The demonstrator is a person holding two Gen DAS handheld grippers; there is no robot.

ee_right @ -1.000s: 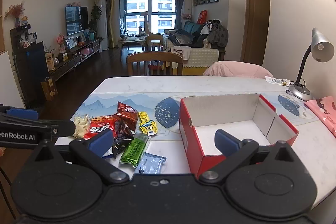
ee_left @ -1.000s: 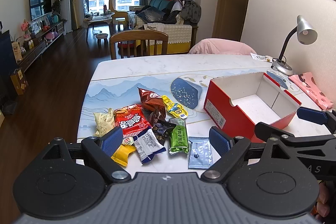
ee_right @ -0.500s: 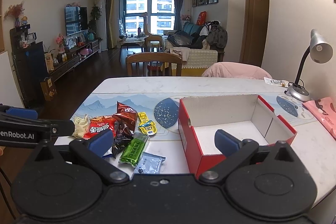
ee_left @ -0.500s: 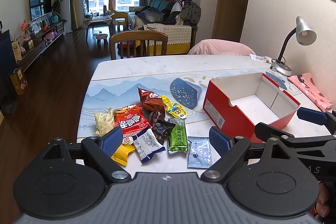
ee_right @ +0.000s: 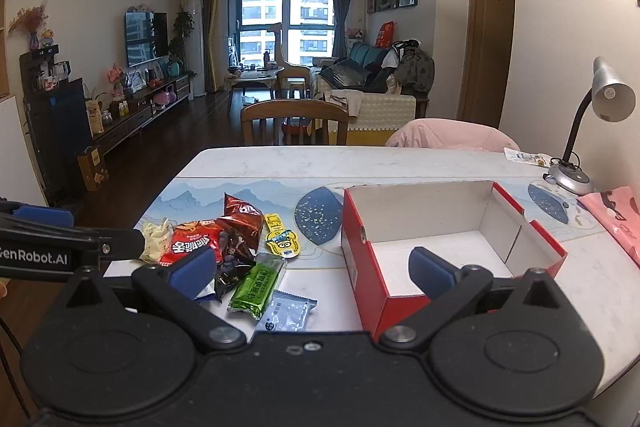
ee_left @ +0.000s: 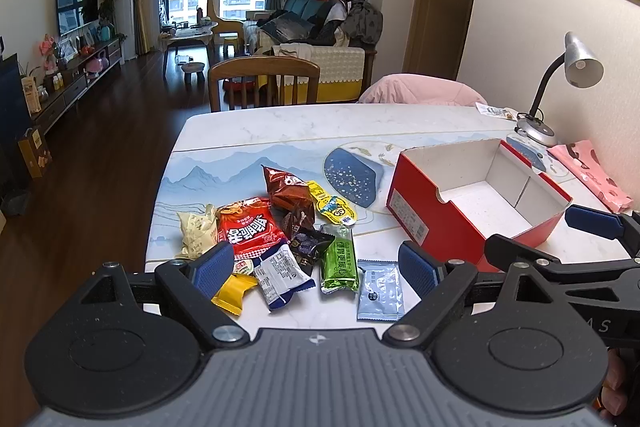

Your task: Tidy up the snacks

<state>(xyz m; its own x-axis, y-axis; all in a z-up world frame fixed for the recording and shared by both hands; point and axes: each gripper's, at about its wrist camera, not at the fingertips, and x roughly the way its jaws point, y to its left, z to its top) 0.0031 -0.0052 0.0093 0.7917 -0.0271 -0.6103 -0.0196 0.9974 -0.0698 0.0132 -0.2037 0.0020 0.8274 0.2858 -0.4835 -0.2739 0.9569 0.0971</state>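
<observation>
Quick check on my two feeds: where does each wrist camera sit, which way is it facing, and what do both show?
Left wrist: behind the open left gripper, at the table's near edge, facing the snack pile; the right gripper shows at right.
Right wrist: behind the open right gripper, facing the red box; the left gripper shows at left.
Shared: the pile, the box, the green packet, the lamp.

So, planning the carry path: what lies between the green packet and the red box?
Only bare table; in the left wrist view nothing sits between the green packet and the red box.
</observation>
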